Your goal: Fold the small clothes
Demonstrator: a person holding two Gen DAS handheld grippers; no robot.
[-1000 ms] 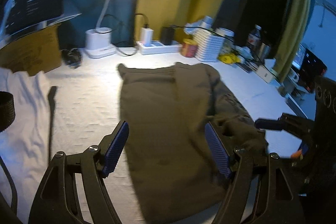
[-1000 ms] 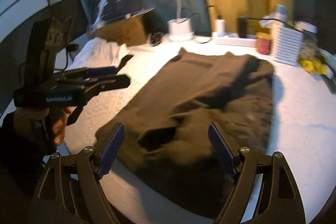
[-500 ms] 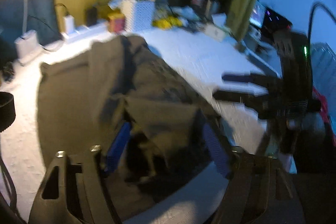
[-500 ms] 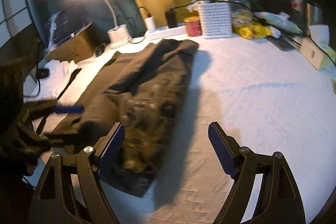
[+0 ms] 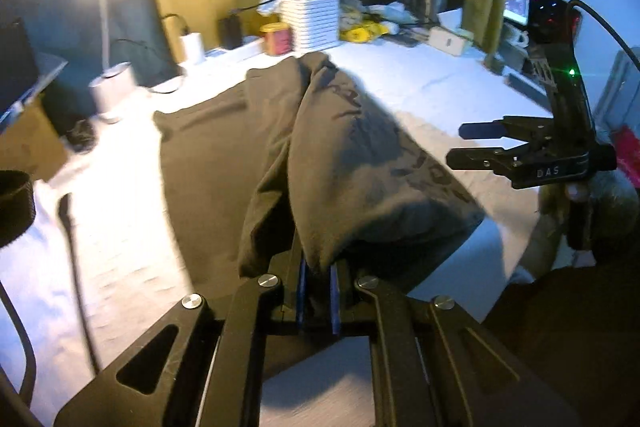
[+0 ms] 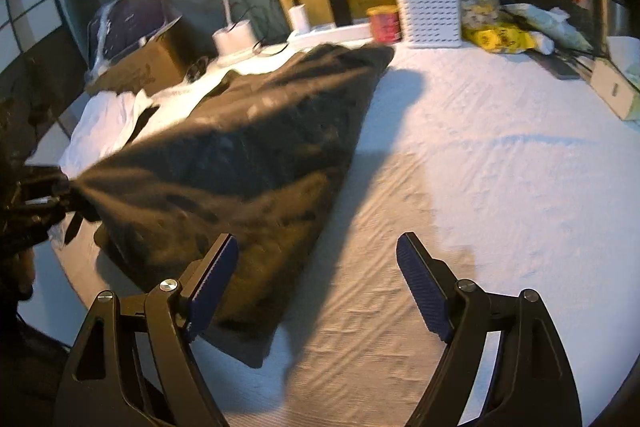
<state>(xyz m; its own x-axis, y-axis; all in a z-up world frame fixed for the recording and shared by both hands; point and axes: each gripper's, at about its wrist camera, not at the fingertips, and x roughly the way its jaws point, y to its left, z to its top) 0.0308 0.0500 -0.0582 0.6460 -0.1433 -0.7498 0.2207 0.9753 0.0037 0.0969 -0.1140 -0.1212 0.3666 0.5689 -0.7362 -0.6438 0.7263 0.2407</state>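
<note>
**A:** so at that point the left gripper [image 5: 318,289] was closing its jaws on a bunched edge of the shirt [image 5: 248,163], cloth clearly pinched between the blue pads [image 5: 335,291]. The rest of the shirt was half draped on the white table [image 6: 480,167], one side pulled up into a tent toward the left gripper.

**B:** and the right gripper [image 6: 316,279]?

**A:** jaws wide apart, nothing in them, hanging over bare cloth-covered table just beside the shirt's near hem. Not touching it as far as I could tell.

**B:** what worried you?

**A:** the pinch looked like a thick wad, not one layer. I reckoned a pull from there could drag the whole shirt sideways instead of folding it, and the far end was close to the red can [image 6: 385,23] and white box [image 6: 430,11].

**B:** slipping out?

**A:** possible too, a wad can work loose. And with only one corner held, the fold could land crooked unless the right one grabbed the other corner.
</note>
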